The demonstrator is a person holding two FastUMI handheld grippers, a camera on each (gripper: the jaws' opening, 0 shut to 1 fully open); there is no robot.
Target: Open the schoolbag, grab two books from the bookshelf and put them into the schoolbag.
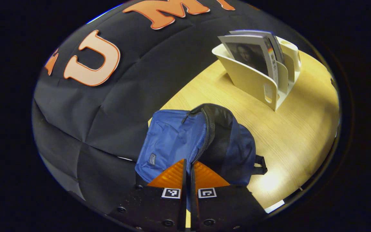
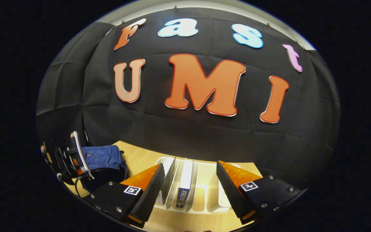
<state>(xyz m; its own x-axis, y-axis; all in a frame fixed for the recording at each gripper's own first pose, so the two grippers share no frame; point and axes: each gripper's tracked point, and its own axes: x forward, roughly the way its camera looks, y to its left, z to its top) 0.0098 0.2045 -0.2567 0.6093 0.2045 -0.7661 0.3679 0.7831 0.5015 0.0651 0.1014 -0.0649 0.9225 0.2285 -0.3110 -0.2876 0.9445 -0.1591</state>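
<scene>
Schoolbag [image 1: 175, 141]: blue, unzipped, lying by table's [image 1: 301, 135] wall-side edge.
Books [image 2: 185, 182]: upright in white bookshelf [image 1: 253, 80], well apart from schoolbag.
Left gripper [image 1: 188, 167]: pinched onto schoolbag's zipper edge.
Right gripper [image 2: 190, 185]: wide, straddling books.

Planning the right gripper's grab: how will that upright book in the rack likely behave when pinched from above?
The book looks thin and soft-covered, so it will probably flex if held by one edge. It stands between the rack's dividers, so it should lift straight out. The right gripper hangs open over it.
</scene>
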